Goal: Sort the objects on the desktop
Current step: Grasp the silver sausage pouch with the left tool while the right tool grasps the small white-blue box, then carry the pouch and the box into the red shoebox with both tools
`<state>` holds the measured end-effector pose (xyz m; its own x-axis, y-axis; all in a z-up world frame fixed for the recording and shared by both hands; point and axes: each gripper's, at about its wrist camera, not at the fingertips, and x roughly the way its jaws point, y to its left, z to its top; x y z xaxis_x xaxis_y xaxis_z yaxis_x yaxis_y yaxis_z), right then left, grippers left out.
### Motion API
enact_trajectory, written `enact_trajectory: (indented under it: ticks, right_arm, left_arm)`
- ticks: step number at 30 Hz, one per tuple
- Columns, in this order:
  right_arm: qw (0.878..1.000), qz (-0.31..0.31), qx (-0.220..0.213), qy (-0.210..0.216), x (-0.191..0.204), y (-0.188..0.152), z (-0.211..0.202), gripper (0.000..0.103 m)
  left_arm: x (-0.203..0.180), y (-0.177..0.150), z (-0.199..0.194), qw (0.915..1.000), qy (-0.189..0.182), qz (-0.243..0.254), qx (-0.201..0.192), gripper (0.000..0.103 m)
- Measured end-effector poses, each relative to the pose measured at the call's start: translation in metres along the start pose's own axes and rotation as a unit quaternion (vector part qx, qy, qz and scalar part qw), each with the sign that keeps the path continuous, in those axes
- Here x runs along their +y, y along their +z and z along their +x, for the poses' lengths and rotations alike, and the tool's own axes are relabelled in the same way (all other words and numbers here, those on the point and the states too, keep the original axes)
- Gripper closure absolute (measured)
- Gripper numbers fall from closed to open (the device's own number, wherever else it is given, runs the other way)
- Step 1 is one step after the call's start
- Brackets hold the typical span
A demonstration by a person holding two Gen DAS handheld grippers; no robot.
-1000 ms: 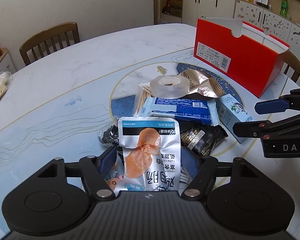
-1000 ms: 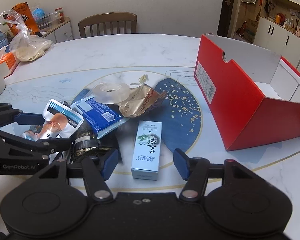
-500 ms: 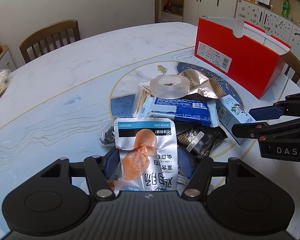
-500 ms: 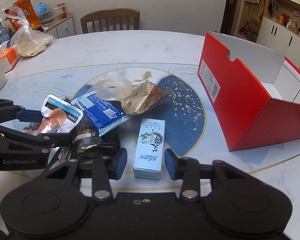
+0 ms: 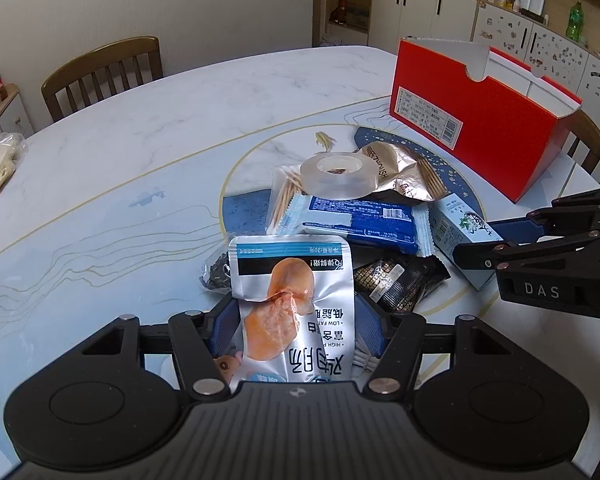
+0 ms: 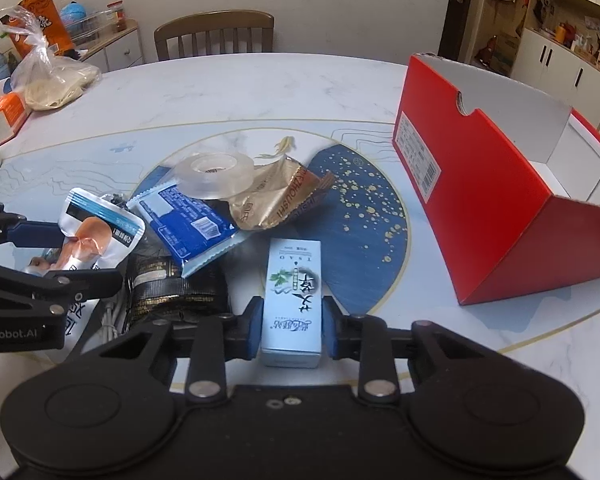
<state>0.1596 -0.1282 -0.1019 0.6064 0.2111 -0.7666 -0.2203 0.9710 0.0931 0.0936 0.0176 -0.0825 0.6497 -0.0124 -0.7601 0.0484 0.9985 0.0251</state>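
Observation:
A silver snack pouch with an orange picture stands tilted up between the blue pads of my left gripper, which is shut on it. My right gripper is shut on a pale blue carton, its pads pressed to both long sides. Behind them lies a pile: a clear tape roll on a blue wipes pack, a gold foil bag and a black packet. An open red shoebox stands at the right.
The round marble table is bare to the left of the pile. A wooden chair stands behind it. A plastic bag and bottles sit at the far left edge. Cotton swabs lie under the tape roll.
My right gripper moved forward and its fingers closed onto the pale blue carton. The left gripper narrowed a little on the silver pouch, which now stands more upright.

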Motion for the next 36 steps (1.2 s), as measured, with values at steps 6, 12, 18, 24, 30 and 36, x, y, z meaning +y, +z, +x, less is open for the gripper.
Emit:
enact_trajectory:
  ticks: [6, 12, 18, 24, 30, 36]
  right_arm:
    - [1.000, 0.006, 0.000, 0.005, -0.001, -0.002, -0.006, 0.075]
    - [1.000, 0.011, -0.009, 0.010, -0.001, -0.002, -0.017, 0.075]
    - [1.000, 0.017, -0.018, 0.014, -0.004, -0.001, -0.030, 0.075]
    - [0.999, 0.019, -0.027, 0.019, -0.013, 0.000, -0.046, 0.075]
    - [0.999, 0.020, -0.034, 0.037, -0.028, 0.006, -0.063, 0.075]
    - [0.998, 0.018, -0.043, 0.052, -0.048, 0.018, -0.078, 0.075]
  left_arm:
    - [0.001, 0.000, -0.006, 0.9999, -0.003, -0.011, 0.000, 0.042]
    - [0.002, 0.000, -0.014, 0.9997, -0.008, -0.024, -0.003, 0.042]
    - [0.001, 0.002, -0.026, 0.9993, -0.012, -0.035, -0.008, 0.043]
    - [-0.004, 0.008, -0.041, 0.9990, -0.011, -0.042, -0.012, 0.042]
    - [-0.012, 0.018, -0.055, 0.9985, -0.014, -0.051, -0.013, 0.043]
    - [-0.028, 0.034, -0.065, 0.9981, -0.024, -0.054, -0.015, 0.042]
